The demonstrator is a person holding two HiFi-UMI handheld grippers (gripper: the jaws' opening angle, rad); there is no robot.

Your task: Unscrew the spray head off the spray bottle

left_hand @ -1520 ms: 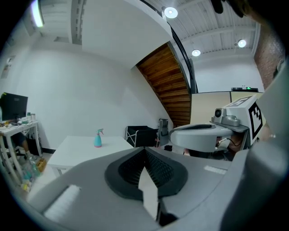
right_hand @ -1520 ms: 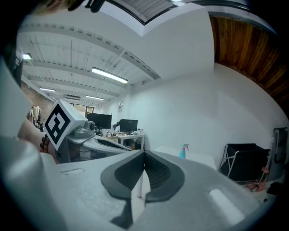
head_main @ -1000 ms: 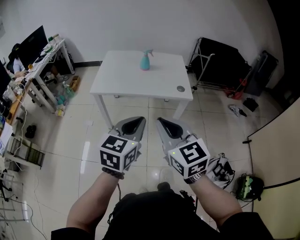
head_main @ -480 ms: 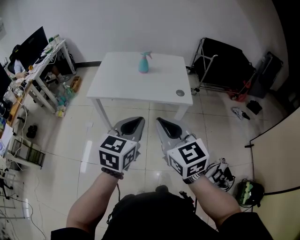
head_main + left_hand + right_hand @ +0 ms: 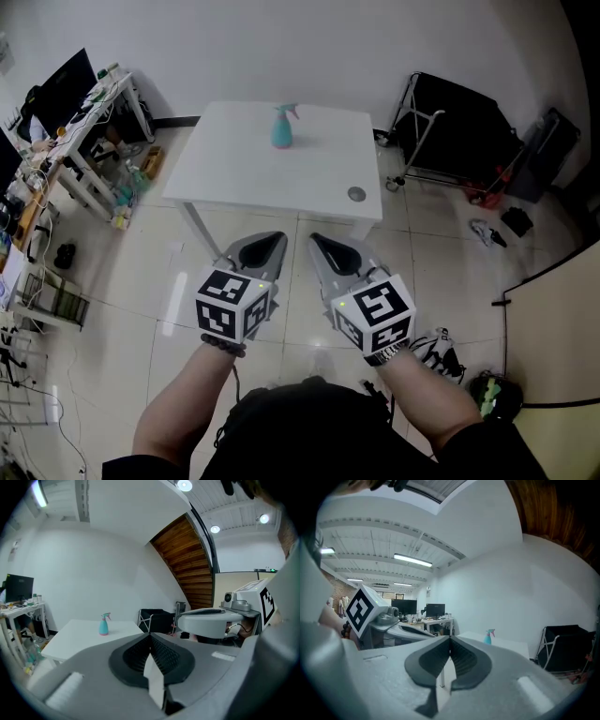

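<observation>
Spray bottle [image 5: 281, 127] stands upright near the far edge of the white table [image 5: 234, 169], spray head [image 5: 287, 110] seemingly on. Left claw [image 5: 262, 249] and right claw [image 5: 333, 253] hover well short of it, both closed and empty.

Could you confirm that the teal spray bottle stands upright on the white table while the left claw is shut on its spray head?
Not quite: the left claw is shut on nothing, short of the table, as the left gripper view shows; the spray bottle stands upright there.
</observation>
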